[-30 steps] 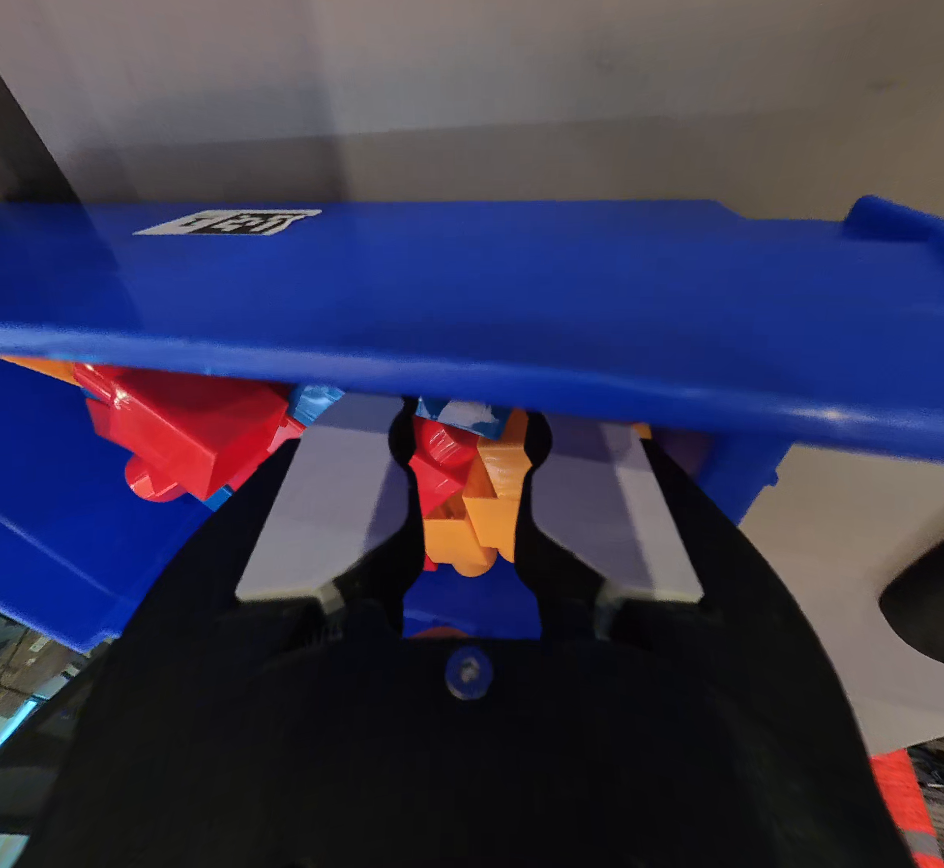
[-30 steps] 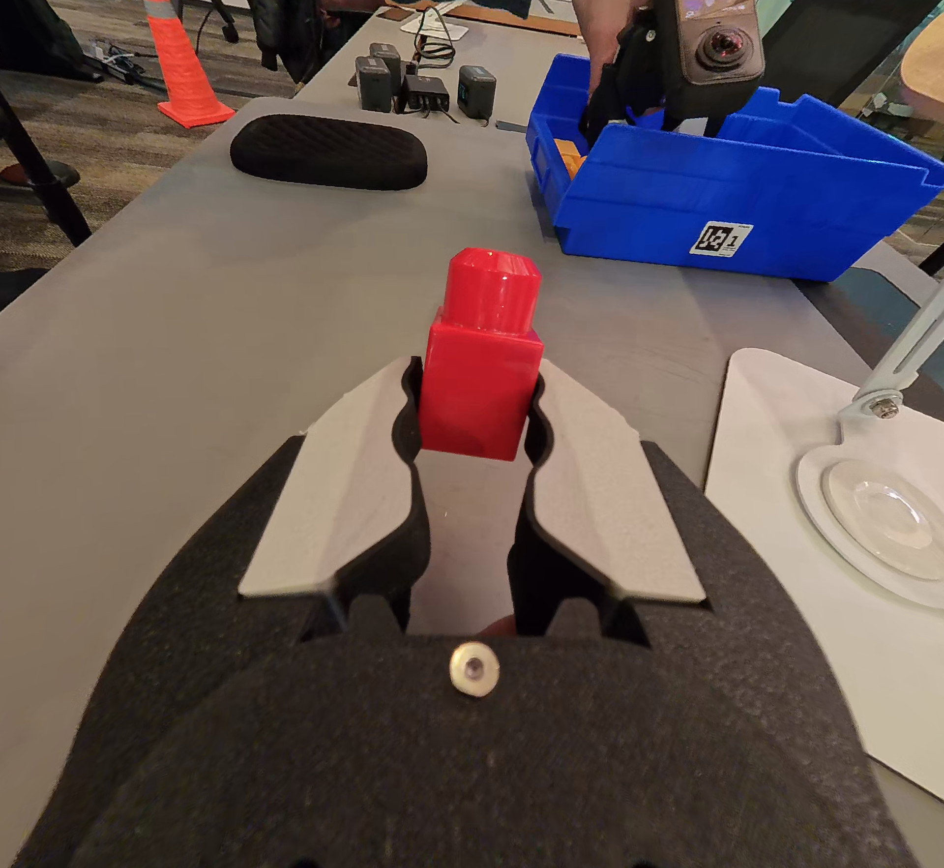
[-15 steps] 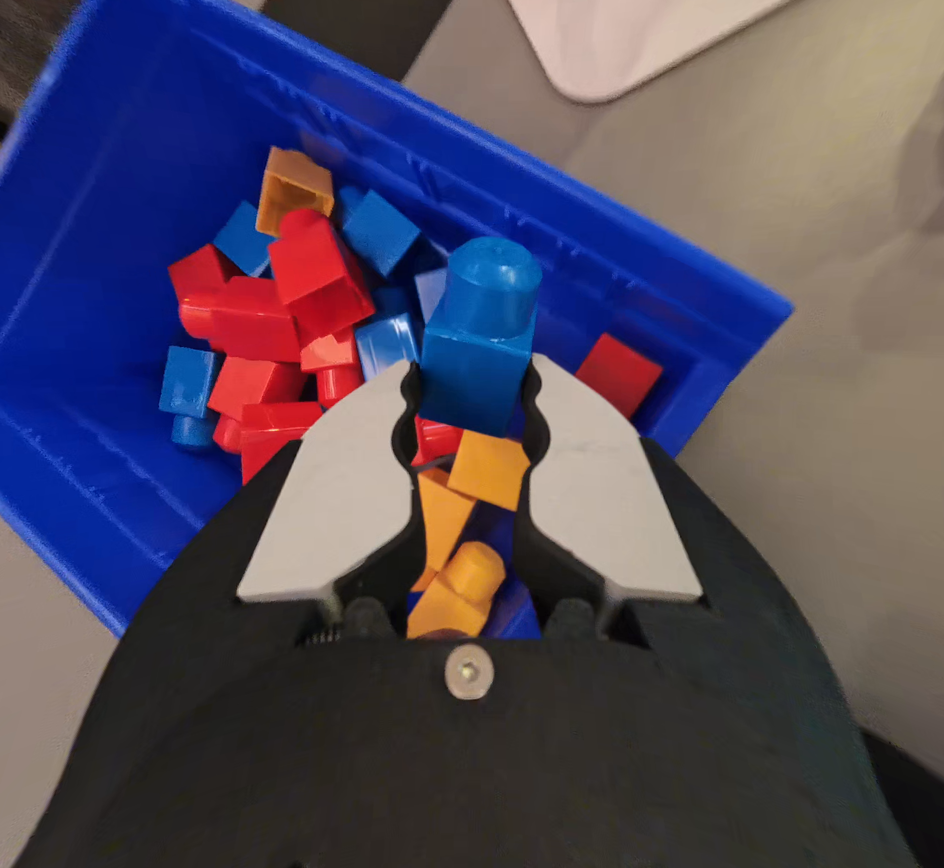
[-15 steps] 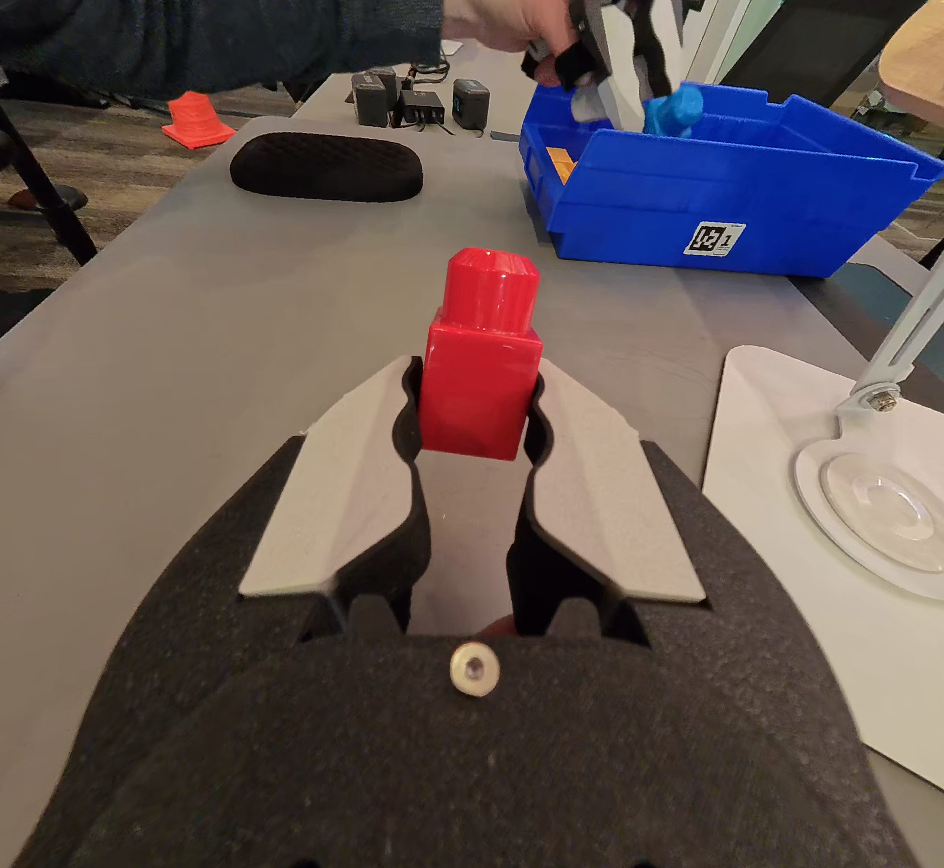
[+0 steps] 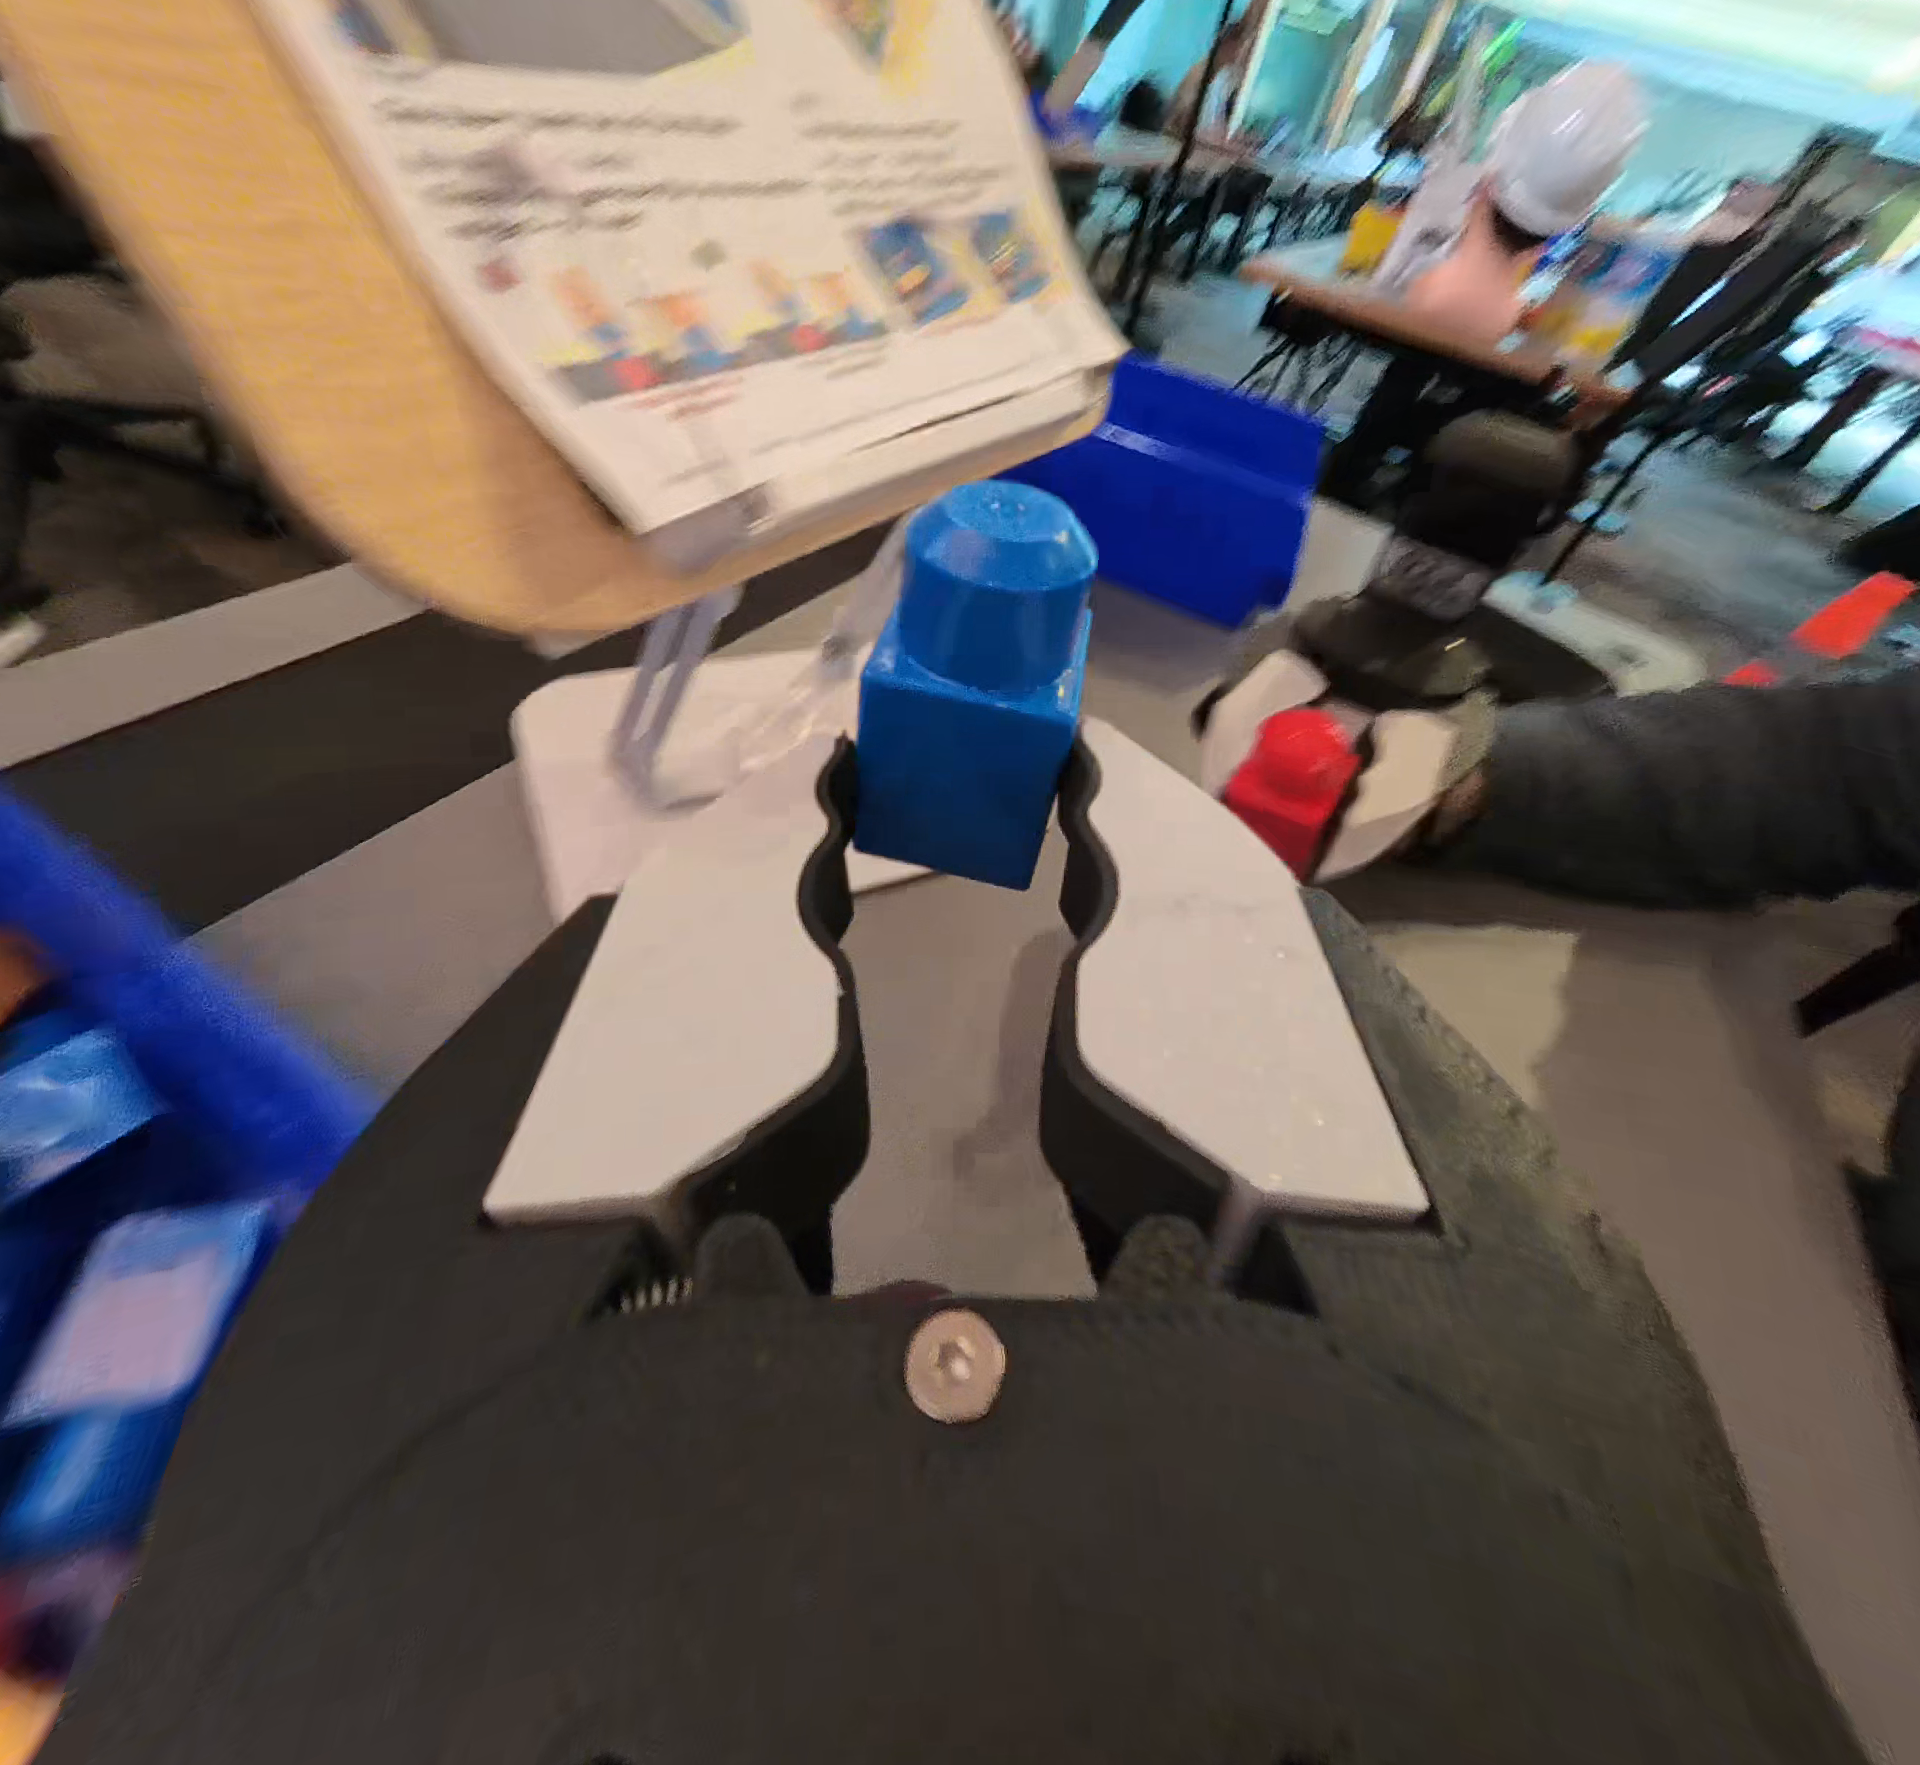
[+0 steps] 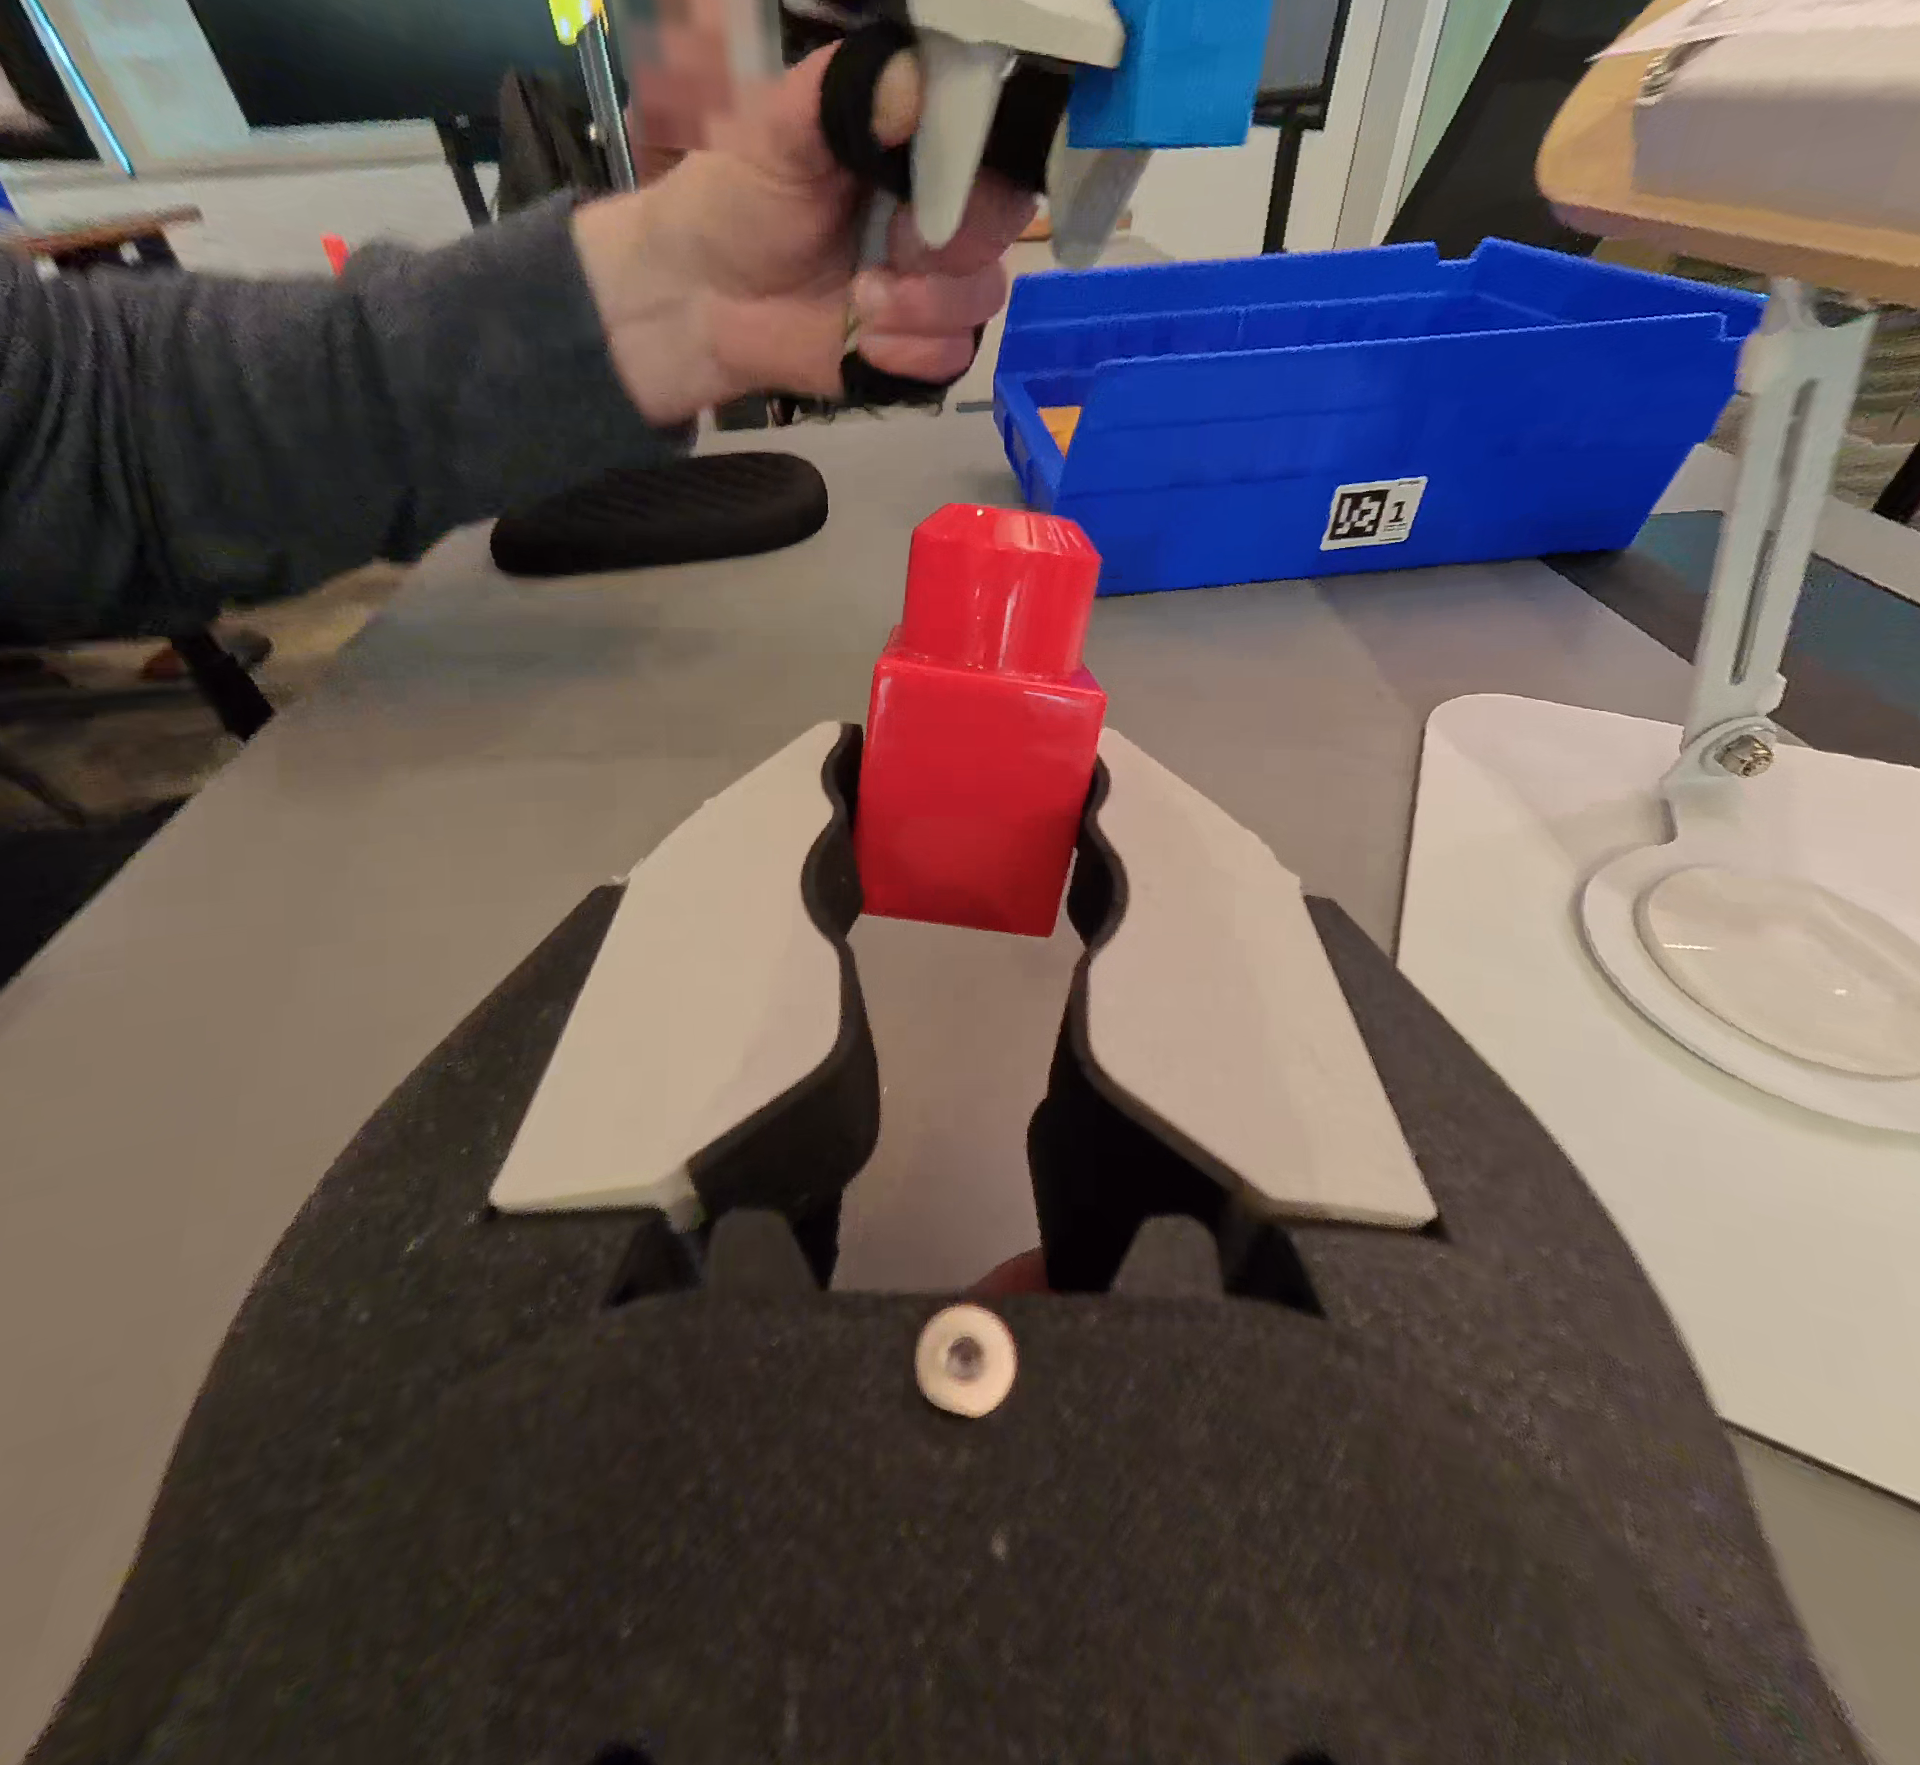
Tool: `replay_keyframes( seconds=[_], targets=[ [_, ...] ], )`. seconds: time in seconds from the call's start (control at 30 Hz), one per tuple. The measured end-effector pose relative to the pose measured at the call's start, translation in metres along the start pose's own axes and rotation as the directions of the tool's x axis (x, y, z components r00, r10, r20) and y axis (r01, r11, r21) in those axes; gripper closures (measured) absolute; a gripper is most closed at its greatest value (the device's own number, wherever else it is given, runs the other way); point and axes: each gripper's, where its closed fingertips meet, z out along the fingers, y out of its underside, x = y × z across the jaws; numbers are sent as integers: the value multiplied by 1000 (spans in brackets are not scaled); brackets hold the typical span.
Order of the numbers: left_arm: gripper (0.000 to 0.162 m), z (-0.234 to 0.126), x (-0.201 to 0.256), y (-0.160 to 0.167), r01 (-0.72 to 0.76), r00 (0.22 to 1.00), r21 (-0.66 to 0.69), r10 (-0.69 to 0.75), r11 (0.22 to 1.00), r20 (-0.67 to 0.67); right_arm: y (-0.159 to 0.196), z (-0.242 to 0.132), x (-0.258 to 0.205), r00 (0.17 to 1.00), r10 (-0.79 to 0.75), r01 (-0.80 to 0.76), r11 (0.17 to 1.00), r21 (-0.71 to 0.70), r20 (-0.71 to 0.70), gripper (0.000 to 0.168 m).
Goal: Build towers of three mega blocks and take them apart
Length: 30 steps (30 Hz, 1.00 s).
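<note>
My left gripper (image 5: 956,785) is shut on a blue block (image 5: 971,707), stud up, held in the air. In the right wrist view the same left gripper (image 6: 1029,53) and its blue block (image 6: 1169,22) are high above the table, left of the blue bin (image 6: 1351,427). My right gripper (image 6: 971,801) is shut on a red block (image 6: 982,759), stud up, over the grey table (image 6: 520,780). In the left wrist view the red block (image 5: 1294,780) shows to the right in the right gripper (image 5: 1299,796). The bin's blocks are mostly hidden by its wall.
A white stand base (image 6: 1621,1040) with a tilted wooden board holding printed sheets (image 5: 644,188) stands right of the blocks. A black padded rest (image 6: 660,510) lies at the back left. The bin's edge (image 5: 156,998) is blurred at the left wrist view's left. The left gripper's tips are roughly 15 centimetres from the right gripper's.
My left gripper has lifted the blue block out of the bin and swung it up and toward the table's middle. My right gripper has held the red block still.
</note>
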Motion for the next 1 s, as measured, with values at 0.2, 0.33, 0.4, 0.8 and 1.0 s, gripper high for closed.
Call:
replay_keyframes(
  seconds=[0.2,0.33,0.4,0.8,1.0],
  targets=[
    [125,63,70,-6,69,977,79,-52,995,-205,-10,-11,10,995,101,-102,991,91,13,132],
    [125,93,90,-4,68,961,57,-50,996,-271,-14,-14,12,991,133,-136,983,121,33,132],
    [125,104,96,-5,55,958,39,-42,998,-284,-15,-16,12,989,143,-148,980,134,47,132],
    [125,129,107,9,138,925,14,-124,990,-359,-19,-22,14,983,167,-177,969,174,71,132],
    [126,129,107,18,145,916,-19,-142,989,-375,-19,-21,15,984,165,-174,970,171,66,132]
  ],
)
